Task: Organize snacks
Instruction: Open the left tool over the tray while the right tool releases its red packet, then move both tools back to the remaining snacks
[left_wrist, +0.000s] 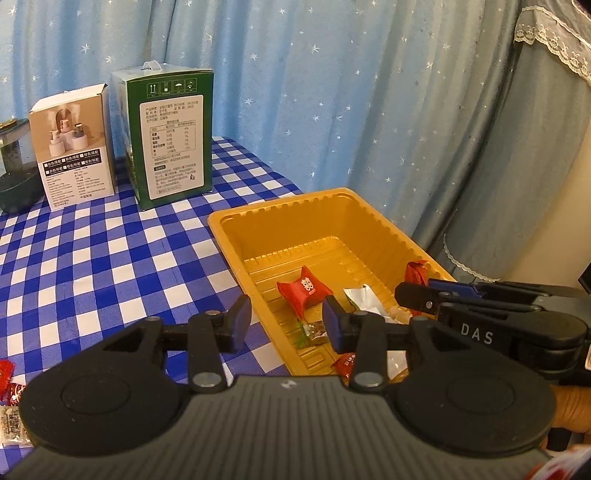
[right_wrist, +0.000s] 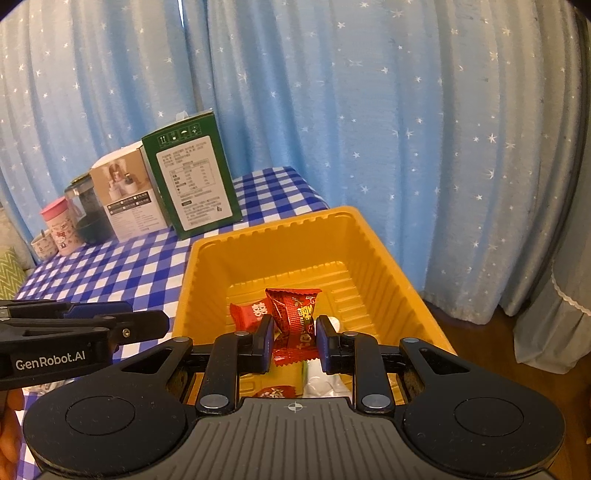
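Left wrist view: your left gripper (left_wrist: 286, 325) hangs over the near-left rim of the yellow tray (left_wrist: 236, 236), its jaws parted with nothing between the blue pads. The left finger stands over the checked tablecloth (left_wrist: 110, 258), the right finger over the tray's inside. On the tray floor lie a red wrapped candy (left_wrist: 303, 290), a silver-white wrapper (left_wrist: 364, 299), a small clear-wrapped sweet with green (left_wrist: 312, 330) and another red piece (left_wrist: 345, 363) at the near wall. More snacks (left_wrist: 9, 391) lie on the cloth at the left edge, outside the tray. Your right gripper (left_wrist: 413, 295) reaches in from the right above the tray; its jaw state cannot be read from this side. A green box (left_wrist: 171, 136) and a white box (left_wrist: 75, 147) stand upright at the back before the blue starred curtain (left_wrist: 332, 92).

Right wrist view: your right gripper (right_wrist: 294, 341) is closed on a red foil snack packet (right_wrist: 295, 317), pads pressing both sides, held above the tray (right_wrist: 373, 243) near its front wall. A flat red candy (right_wrist: 251, 314) lies on the floor just left of it. Your left gripper (right_wrist: 162, 323) enters from the left, beside the tray's left wall. A pink-lidded cup (right_wrist: 61, 229) stands far left.
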